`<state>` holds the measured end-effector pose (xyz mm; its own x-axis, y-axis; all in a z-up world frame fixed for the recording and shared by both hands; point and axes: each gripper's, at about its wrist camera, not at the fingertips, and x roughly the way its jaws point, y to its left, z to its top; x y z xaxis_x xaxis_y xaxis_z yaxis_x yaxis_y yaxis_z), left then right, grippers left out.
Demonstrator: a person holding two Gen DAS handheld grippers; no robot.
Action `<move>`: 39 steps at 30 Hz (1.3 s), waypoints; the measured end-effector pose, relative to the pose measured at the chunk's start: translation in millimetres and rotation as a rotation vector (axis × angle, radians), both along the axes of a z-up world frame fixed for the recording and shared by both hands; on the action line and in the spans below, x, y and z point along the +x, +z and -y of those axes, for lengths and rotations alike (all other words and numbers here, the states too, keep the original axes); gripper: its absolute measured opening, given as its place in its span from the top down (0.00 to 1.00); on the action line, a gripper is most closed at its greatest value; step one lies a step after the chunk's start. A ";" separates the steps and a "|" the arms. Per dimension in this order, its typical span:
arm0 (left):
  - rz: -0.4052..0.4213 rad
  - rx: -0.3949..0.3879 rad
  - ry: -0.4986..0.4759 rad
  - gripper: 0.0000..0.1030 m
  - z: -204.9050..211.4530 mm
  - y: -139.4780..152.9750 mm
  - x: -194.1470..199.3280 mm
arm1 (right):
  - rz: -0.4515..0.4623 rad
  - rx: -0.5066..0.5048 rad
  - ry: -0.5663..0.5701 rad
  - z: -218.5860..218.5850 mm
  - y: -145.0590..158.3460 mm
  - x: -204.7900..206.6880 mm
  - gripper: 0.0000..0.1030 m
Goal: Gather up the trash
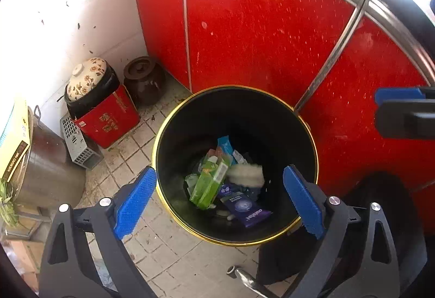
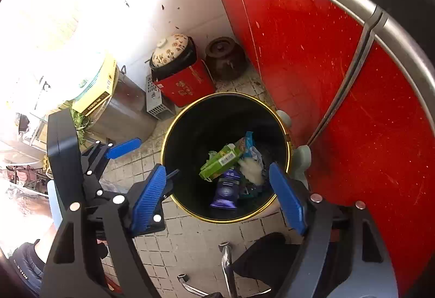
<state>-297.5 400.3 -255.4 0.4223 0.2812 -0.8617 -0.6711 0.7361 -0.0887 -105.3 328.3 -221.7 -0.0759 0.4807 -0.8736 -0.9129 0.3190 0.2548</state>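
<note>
A black trash bin with a gold rim [image 1: 160, 135] [image 2: 168, 129] stands on the tiled floor by red cabinet doors. Inside lie a green carton [image 1: 210, 179] [image 2: 221, 158], a purple packet [image 1: 244, 207] [image 2: 227, 192], a light blue wrapper [image 1: 225, 144] [image 2: 248, 144] and a white crumpled piece [image 1: 246, 174] [image 2: 252, 170]. My left gripper [image 1: 220, 203] is open and empty, hovering above the bin. My right gripper [image 2: 217, 196] is open and empty above the bin too. The left gripper [image 2: 123, 148] also shows in the right wrist view, left of the bin.
Red cabinet doors [image 1: 258, 26] stand behind the bin. A red box with a floral-lidded pot [image 1: 106, 113], a brown clay jar [image 1: 144, 80], a grey crate [image 1: 77, 141] and a metal pot [image 1: 46, 162] crowd the left corner. A chrome chair leg [image 2: 227, 265] lies near.
</note>
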 end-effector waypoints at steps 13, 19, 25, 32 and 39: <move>0.128 0.135 -0.034 0.07 60.5 148.4 16.8 | 0.137 0.235 -0.106 134.1 154.8 -8.1 0.07; 0.235 0.203 -0.253 0.06 152.8 227.4 104.6 | 0.405 0.217 -0.450 280.9 218.2 23.6 0.07; 0.280 0.148 -0.559 0.06 274.0 261.3 200.7 | 0.557 0.108 -0.899 457.5 240.6 55.6 0.07; 0.284 0.215 -0.794 0.06 407.8 271.2 264.9 | 0.479 0.100 -1.185 596.7 227.5 76.5 0.07; 0.236 0.239 -0.829 0.06 439.5 270.7 288.6 | 0.450 0.091 -1.253 638.0 218.8 85.7 0.07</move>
<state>-8.9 -39.3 15.4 0.7288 -0.0325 -0.6840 0.1012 0.9930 0.0607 -19.7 -309.7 -2.9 0.7415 0.0711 -0.6671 -0.0272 0.9967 0.0759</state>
